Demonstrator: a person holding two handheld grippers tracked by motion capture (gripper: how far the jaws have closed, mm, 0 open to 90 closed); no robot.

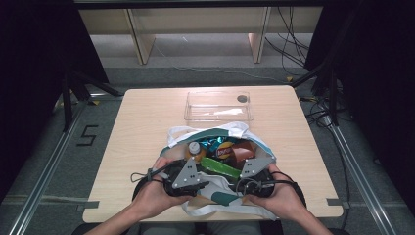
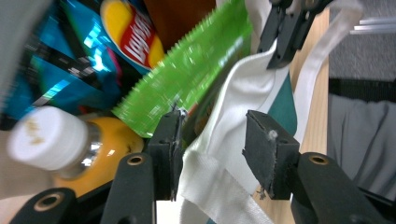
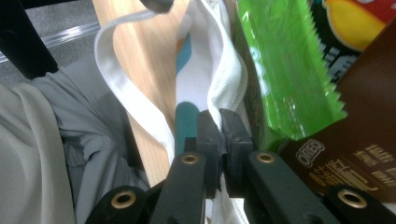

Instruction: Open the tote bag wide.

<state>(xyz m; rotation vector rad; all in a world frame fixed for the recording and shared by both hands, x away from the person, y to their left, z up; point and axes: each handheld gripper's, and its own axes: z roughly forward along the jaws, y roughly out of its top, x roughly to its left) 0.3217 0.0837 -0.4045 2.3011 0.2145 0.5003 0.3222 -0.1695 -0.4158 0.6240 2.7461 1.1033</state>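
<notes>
1. Tote bag [image 1: 215, 196] sits at the lower centre of the high view, on the table [image 1: 147, 127], stuffed with snacks.
2. Right gripper [image 3: 219, 122] pinches the bag's white rim; left gripper [image 2: 212, 135] stands half open, loose around it.
3. Risk: held on one side only, the rim may sag and the green packet [image 2: 187, 79] could slide out.
4. Readable: "Lay's" on the chip bag [image 2: 135, 32], "OREO" on the brown box [image 3: 310, 153].

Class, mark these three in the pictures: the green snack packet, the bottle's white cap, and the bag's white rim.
green snack packet [image 2: 187, 77], left gripper view, middle of its face.
white cap [image 2: 46, 137], left gripper view, side of the cap.
white rim [image 3: 229, 79], right gripper view, folded edge above the jaws.
</notes>
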